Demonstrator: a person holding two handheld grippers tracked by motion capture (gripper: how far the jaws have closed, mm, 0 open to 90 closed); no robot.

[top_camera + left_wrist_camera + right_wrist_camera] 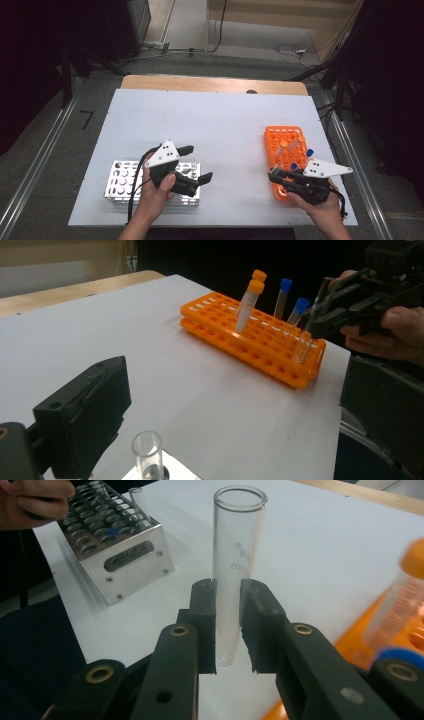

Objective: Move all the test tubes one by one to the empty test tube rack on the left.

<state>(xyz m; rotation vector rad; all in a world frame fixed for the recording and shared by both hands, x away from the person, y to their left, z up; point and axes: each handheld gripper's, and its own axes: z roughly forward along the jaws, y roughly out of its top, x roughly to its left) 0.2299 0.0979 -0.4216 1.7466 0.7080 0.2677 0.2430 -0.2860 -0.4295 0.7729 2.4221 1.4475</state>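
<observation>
Two racks stand on the white bench (pixel 210 115): a metal rack (pixel 122 182) at the lower left of the high view and an orange rack (pixel 285 142) at the lower right. From above, the clear glass tube (pixel 235 560) is too small to make out; the right gripper view shows it plainly at frame centre, upright, its open mouth near the top edge and faint printed marks on its wall. That same view shows the metal rack at upper left with one clear tube standing in it. The left gripper view shows what the others do not: four capped tubes in the orange rack, two with orange caps (pixel 256 282) and two with blue caps (pixel 294 295).

One glass tube sits between the jaws of the right gripper (pixel 227 625), both pads clenched on its lower half, its rounded bottom hanging just below them. In the left gripper view, at upper right, this tube's foot is just over the near corner of the orange rack; whether it touches cannot be told.

The left gripper (pixel 192 162) hovers over the metal rack, jaws spread wide and holding nothing
</observation>
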